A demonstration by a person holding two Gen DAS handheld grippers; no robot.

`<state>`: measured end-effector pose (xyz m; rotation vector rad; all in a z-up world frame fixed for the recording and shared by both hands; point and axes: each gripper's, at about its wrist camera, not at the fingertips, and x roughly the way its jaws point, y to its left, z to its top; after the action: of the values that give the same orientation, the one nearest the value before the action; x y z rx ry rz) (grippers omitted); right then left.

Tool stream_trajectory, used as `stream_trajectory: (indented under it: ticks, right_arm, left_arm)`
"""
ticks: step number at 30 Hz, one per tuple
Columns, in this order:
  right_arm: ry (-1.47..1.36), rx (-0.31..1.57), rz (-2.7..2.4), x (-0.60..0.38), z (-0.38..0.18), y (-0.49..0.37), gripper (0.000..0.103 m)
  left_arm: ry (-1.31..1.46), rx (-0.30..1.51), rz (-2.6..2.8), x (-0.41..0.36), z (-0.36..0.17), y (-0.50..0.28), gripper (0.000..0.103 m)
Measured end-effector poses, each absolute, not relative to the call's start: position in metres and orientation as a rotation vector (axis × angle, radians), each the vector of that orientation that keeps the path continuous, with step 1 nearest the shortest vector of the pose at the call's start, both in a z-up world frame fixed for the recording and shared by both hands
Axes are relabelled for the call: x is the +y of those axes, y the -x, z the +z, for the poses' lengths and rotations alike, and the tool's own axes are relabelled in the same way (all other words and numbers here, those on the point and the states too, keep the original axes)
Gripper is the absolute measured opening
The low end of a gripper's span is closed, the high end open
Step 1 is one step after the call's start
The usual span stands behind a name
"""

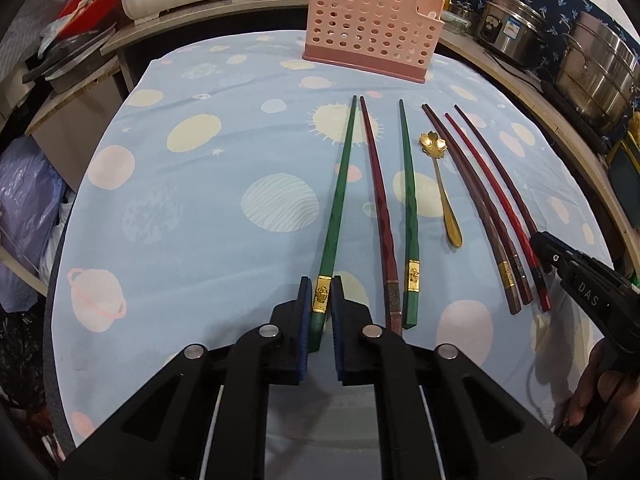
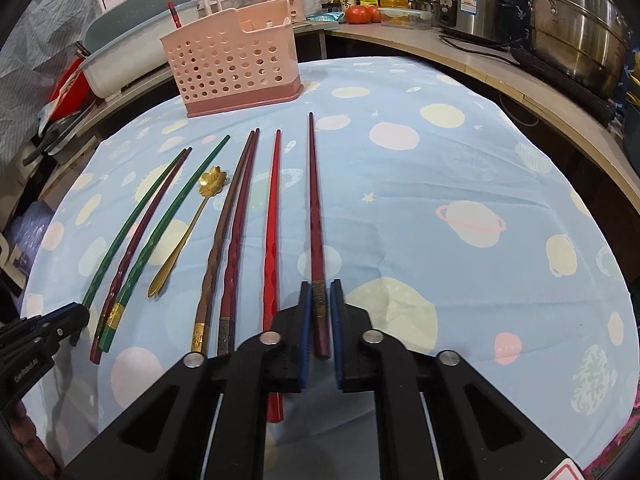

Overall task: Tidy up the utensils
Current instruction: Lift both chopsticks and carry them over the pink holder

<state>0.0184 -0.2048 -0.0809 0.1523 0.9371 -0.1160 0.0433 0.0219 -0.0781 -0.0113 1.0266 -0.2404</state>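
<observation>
Several chopsticks and a gold flower spoon (image 1: 440, 184) lie in a row on the blue planet-print cloth. A pink perforated utensil holder (image 1: 370, 26) stands at the far side; it also shows in the right wrist view (image 2: 234, 62). My left gripper (image 1: 322, 294) is shut on the gold-banded end of a green chopstick (image 1: 340, 184), which lies on the cloth. My right gripper (image 2: 320, 300) is shut on the thick end of a dark red chopstick (image 2: 314, 200), the rightmost one. The spoon also shows in the right wrist view (image 2: 188, 232).
Between the held sticks lie a maroon chopstick (image 1: 378, 196), a second green one (image 1: 408, 200), brown and maroon ones (image 2: 228, 232) and a bright red one (image 2: 272, 220). Steel pots (image 2: 560, 20), bottles and tomatoes sit on the counter at the right; a white bin (image 2: 132, 52) at the left.
</observation>
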Motion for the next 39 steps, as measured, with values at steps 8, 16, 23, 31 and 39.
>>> stream_trajectory:
  ticks: [8,16,23,31,39]
  right_arm:
    - [-0.173,0.921,-0.109,-0.210,-0.071,-0.007,0.007]
    - [-0.212,0.850,-0.099,-0.218,-0.038,0.006,0.007]
    - [-0.239,0.742,-0.096,-0.226,0.007,0.013,0.007]
    - [-0.262,0.639,-0.079,-0.235,0.055,0.005,0.007]
    - [-0.256,0.574,-0.069,-0.239,0.086,-0.015,0.007]
  left_arm:
    - [0.062,1.032,-0.254,0.032,-0.071,-0.037,0.007]
    - [0.096,0.979,-0.241,0.045,-0.042,-0.028,0.007]
    - [0.128,0.892,-0.253,0.052,-0.001,-0.028,0.007]
    - [0.140,0.774,-0.257,0.055,0.048,-0.044,0.007]
    - [0.133,0.694,-0.253,0.051,0.085,-0.072,0.007]
